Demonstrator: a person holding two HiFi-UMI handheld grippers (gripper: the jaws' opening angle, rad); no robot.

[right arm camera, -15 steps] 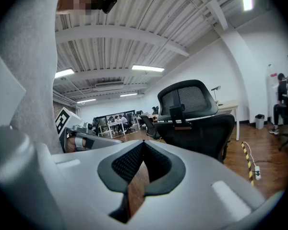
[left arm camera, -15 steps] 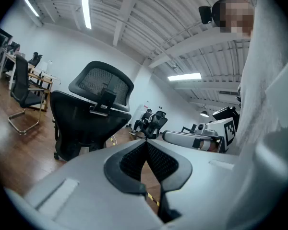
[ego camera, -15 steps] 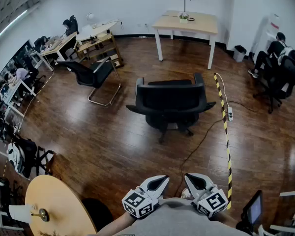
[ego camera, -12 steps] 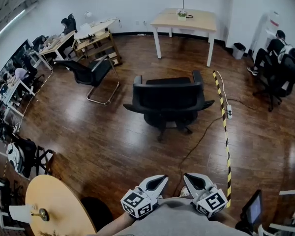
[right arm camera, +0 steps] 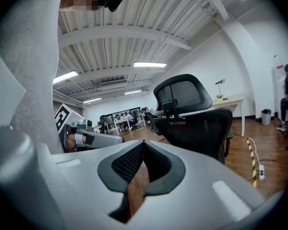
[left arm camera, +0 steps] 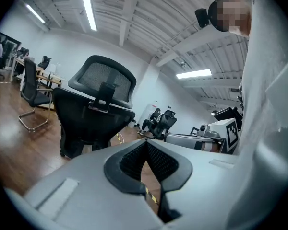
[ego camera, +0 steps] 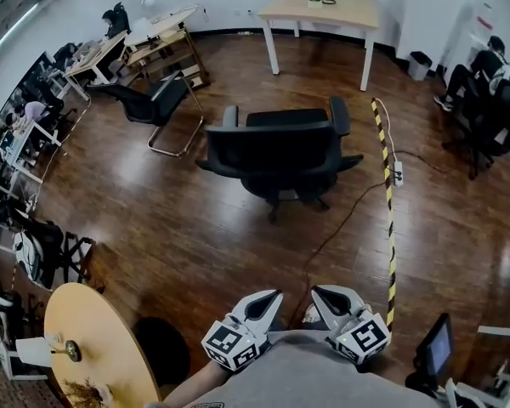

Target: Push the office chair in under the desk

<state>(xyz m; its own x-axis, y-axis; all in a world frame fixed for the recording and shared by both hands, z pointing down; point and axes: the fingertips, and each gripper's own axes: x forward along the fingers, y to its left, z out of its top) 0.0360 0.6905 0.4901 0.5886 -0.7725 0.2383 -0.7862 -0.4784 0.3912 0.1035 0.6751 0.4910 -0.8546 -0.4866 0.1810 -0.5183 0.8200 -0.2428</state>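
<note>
**A:** Where's the chair they're meant to push in?

**B:** Out in the open. The black office chair [ego camera: 276, 155] with the mesh headrest and armrests stands on the dark wooden plank floor [ego camera: 178, 245]. It's well apart from the light wooden desk [ego camera: 327, 7] with white legs by the far wall. Its back faces the person and its seat faces the desk.

**A:** Have they got hold of it?

**B:** No. The left gripper [ego camera: 270, 301] and the right gripper [ego camera: 323, 297] are held low against the person's grey top. They're side by side, not touching each other, with bare floor between them and the chair.

**A:** And the jaws?

**B:** The left one's grey jaws are pressed together at the tips with nothing caught in them. Only a sliver of floor shows behind the black ribbed pads [left arm camera: 132, 159]. The right one is the same, closed up and empty.

**A:** What else is about?

**B:** A yellow-and-black striped floor strip [ego camera: 387, 202] runs past the chair's right side. A white power strip [ego camera: 398, 174] lies just beside it, and a black cable [ego camera: 323, 245] trails from there toward the person. A black cantilever chair [ego camera: 157, 109] on a metal frame sits off to the left. A round light wooden table [ego camera: 93, 347] is near the person's left, and a seated person [ego camera: 484, 75] is at the far right.
</note>
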